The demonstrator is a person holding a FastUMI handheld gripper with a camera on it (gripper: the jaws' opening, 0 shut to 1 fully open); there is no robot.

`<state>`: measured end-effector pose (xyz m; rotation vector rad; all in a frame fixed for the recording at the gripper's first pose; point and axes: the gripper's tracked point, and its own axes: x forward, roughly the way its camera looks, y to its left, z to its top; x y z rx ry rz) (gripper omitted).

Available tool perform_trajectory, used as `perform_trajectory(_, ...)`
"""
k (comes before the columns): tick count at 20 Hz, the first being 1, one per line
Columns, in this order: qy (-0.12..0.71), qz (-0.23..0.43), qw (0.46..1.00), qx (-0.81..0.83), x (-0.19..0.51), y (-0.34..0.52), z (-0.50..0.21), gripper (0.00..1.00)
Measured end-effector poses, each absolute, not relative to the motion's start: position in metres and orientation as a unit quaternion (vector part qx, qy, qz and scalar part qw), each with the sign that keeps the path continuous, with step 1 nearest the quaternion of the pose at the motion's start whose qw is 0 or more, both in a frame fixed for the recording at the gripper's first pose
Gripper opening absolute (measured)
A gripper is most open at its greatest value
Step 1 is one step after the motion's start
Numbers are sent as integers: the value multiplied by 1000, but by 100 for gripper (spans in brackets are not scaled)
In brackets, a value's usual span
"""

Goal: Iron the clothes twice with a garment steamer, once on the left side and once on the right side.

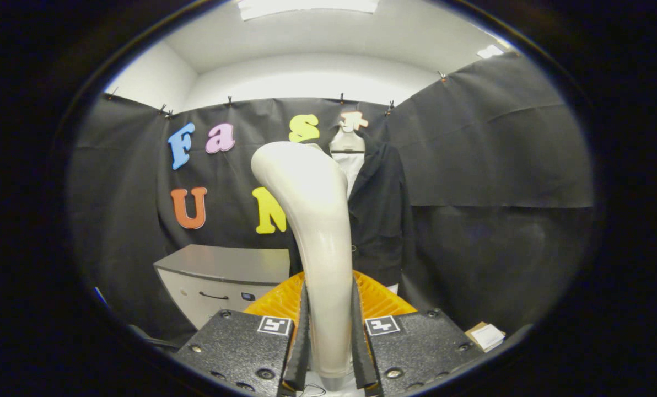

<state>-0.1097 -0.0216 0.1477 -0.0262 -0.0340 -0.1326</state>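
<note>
Claw (329, 336) gripping the cream plastic garment steamer (314, 220)
Both fingers are pressing its handle; black jacket (381, 220) hanging beyond

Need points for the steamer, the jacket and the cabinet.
garment steamer (323, 231): gripper view, mid handle, held between the hand-held gripper's (330, 336) fingers.
black jacket (381, 215): gripper view, front panel, hanging beyond the steamer.
grey cabinet (224, 264): gripper view, its top surface.

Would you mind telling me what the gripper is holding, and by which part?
The gripper is shut on the garment steamer, its jaws pressing both sides of the lower handle.
</note>
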Motion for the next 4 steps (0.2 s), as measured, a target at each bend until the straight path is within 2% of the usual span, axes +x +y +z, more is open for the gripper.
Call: perform_trajectory(4, -16, -69, 997, -3, -114, -44, 145, 36)
